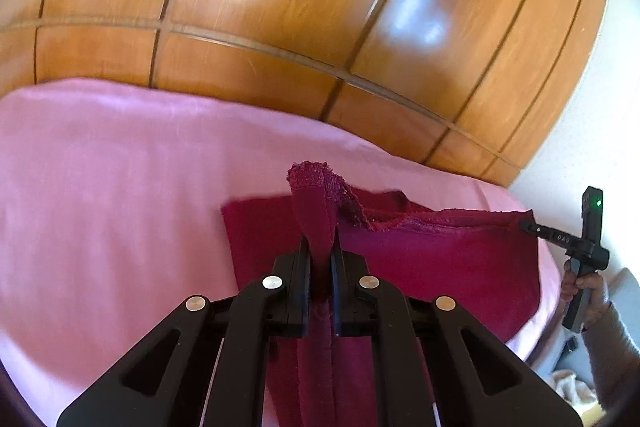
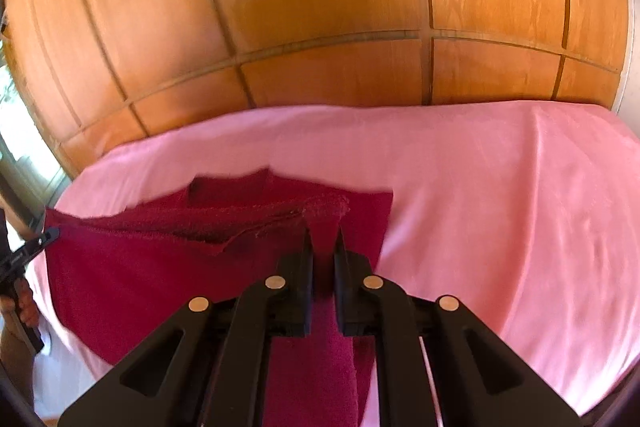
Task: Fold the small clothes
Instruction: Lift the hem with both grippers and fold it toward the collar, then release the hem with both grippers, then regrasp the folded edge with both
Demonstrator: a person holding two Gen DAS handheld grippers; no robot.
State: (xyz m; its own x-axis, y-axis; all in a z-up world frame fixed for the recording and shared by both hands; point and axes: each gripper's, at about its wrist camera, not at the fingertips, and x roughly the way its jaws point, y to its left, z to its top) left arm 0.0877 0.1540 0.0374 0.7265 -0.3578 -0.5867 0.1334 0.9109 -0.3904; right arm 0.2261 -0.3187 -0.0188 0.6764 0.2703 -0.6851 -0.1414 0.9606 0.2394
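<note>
A dark red knitted cloth lies partly on the pink bed cover. Its near edge is lifted and stretched between my two grippers. My left gripper is shut on one corner, which bunches up between the black fingers. In the left wrist view my right gripper shows at the far right, pinching the other corner. From the right wrist view, my right gripper is shut on a fold of the same cloth. My left gripper holds the far corner there at the left edge.
A wooden panelled wardrobe stands right behind the bed. A white wall borders the bed on the right of the left wrist view. A person's hand holds the right gripper's handle. A window shows at the left.
</note>
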